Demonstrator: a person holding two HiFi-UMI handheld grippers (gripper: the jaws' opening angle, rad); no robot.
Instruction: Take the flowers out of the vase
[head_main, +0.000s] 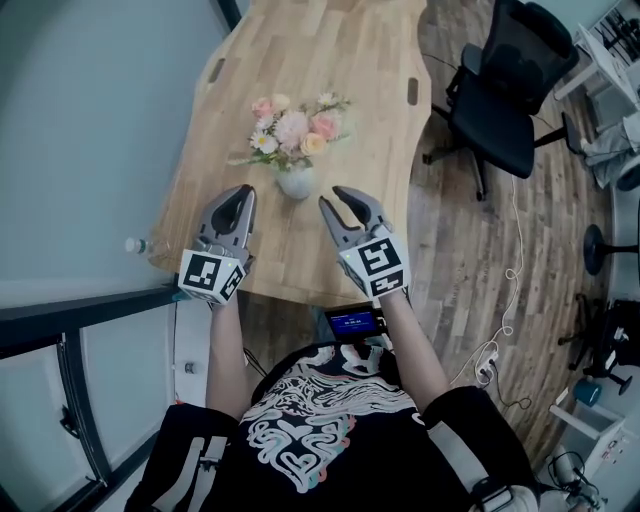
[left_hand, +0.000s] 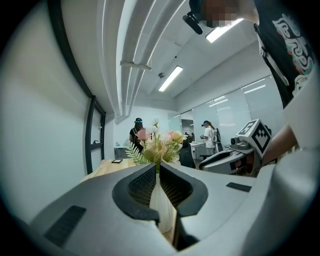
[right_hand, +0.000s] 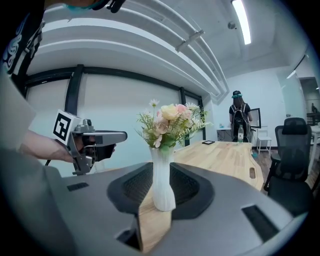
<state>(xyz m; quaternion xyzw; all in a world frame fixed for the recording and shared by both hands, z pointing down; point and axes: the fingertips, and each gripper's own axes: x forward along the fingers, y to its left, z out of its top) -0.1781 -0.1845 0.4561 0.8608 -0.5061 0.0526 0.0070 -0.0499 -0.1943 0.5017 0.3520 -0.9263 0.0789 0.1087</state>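
A white vase with pink, peach and white flowers stands on the wooden table near its front edge. My left gripper hovers just left of the vase, its jaws shut with nothing in them. My right gripper is just right of the vase, jaws a little apart and empty. In the right gripper view the vase and the flowers stand beyond the right gripper, with the left gripper off to the side. The left gripper view shows the flowers above the shut left gripper.
A black office chair stands right of the table on the wood floor. A clear bottle lies by the table's left edge. A small screen sits below the front edge. White cables trail on the floor. People stand far back.
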